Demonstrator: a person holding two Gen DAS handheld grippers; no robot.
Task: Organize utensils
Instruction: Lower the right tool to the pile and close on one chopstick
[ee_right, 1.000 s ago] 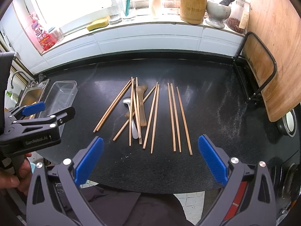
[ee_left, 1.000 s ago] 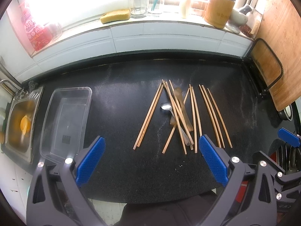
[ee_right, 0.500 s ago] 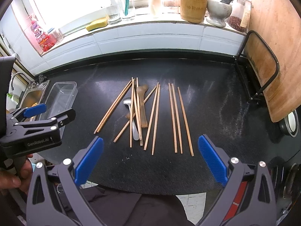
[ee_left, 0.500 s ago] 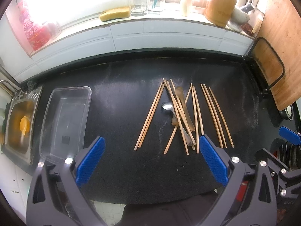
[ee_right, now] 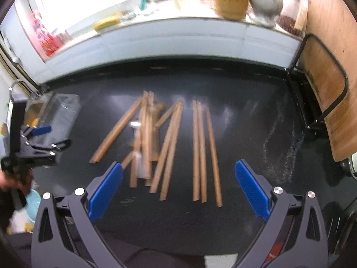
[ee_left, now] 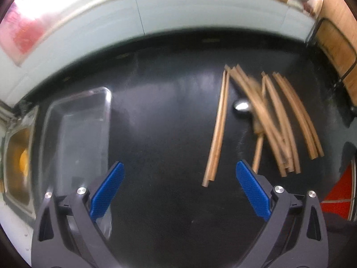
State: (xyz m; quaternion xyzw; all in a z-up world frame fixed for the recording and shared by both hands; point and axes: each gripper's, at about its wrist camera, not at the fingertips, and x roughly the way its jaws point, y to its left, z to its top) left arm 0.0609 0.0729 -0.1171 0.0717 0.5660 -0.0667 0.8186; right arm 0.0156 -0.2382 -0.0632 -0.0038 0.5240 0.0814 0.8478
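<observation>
Hovering over the black countertop (ee_left: 169, 116), the left gripper (ee_left: 179, 189) has its blue-padded jaws spread wide with nothing between them; the right gripper (ee_right: 177, 189) is likewise spread wide and holds nothing. Both views are blurred. The wooden chopsticks (ee_right: 169, 147) lie scattered on the countertop ahead of the right gripper, some crossing one another in a loose pile, with three lying side by side (ee_right: 203, 151) just to the right of that pile. A metal spoon (ee_left: 241, 106) lies in the pile, its bowl showing just left of the crossed sticks and its handle under them. A clear plastic container (ee_left: 75, 134) sits on the countertop well to the left of the chopsticks, next to the sink (ee_left: 17, 163). A wooden cutting board (ee_right: 330, 84) leans at the countertop's right end, beyond the chopsticks.
</observation>
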